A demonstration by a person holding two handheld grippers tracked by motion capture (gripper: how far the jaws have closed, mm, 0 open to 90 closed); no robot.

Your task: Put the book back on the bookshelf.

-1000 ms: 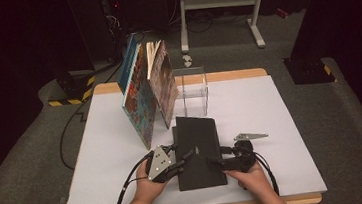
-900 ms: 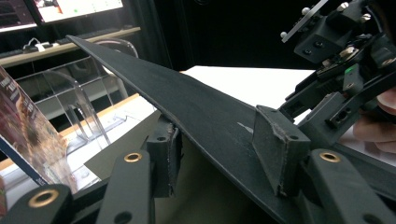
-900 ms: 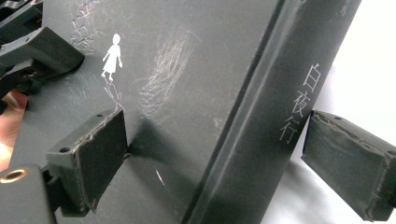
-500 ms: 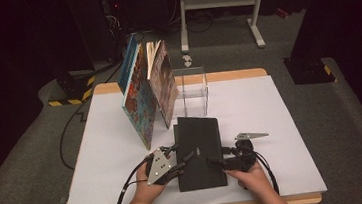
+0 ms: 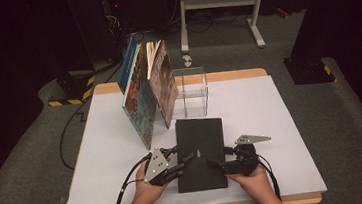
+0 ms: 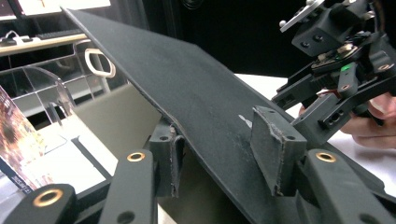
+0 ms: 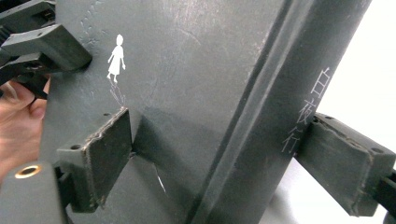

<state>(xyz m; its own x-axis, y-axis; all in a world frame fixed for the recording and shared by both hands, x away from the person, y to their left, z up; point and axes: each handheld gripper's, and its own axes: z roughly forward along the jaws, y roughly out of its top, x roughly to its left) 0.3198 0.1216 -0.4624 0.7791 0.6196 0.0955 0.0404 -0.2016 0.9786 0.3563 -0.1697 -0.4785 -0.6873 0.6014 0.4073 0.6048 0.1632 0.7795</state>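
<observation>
A black hardcover book (image 5: pixel 199 140) lies flat near the white table's front edge, with a small white figure printed on its cover (image 7: pixel 116 57) and pale characters along the spine. My left gripper (image 5: pixel 187 160) comes in from the book's left side. In the left gripper view its jaws (image 6: pixel 222 158) hold the book's edge (image 6: pixel 196 88), one pad under the cover's rim and one on top. My right gripper (image 5: pixel 215 165) meets the book from the right; its pads (image 7: pixel 224 163) clamp across the spine, one on the cover and one on the far side.
Several colourful books (image 5: pixel 145 93) stand leaning together at the back left of the table (image 5: pixel 280 107). A clear acrylic holder (image 5: pixel 192 93) stands just behind the black book. Dark floor and a metal frame (image 5: pixel 219 0) lie beyond.
</observation>
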